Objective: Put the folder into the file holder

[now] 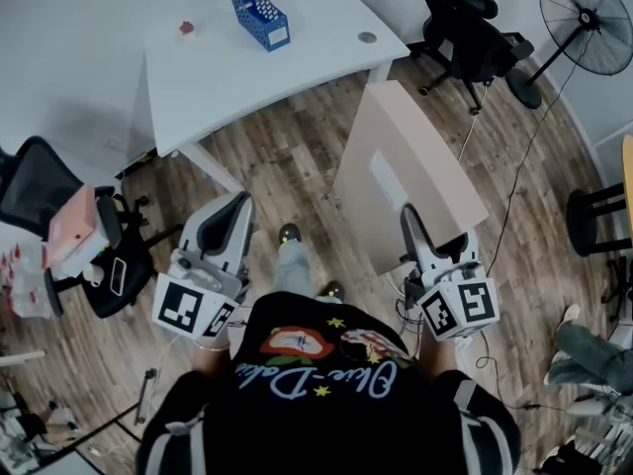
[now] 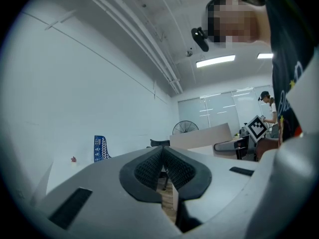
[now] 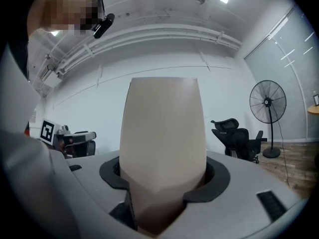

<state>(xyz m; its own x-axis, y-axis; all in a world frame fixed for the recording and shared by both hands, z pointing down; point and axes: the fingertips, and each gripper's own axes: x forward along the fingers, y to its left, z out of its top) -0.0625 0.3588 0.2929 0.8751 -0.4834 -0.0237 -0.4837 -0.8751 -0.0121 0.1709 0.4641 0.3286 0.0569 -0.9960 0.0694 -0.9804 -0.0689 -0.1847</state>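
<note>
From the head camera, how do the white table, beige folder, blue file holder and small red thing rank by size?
Largest to smallest, as they look:
1. white table
2. beige folder, though it is nearer the camera, which makes it look bigger
3. blue file holder
4. small red thing

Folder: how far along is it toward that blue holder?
Done: the right gripper has the beige folder clamped. In hand: it is held out over the floor, short of the white table. Left: reaching the blue file holder and sliding the folder in. The left gripper is shut and empty.
</note>
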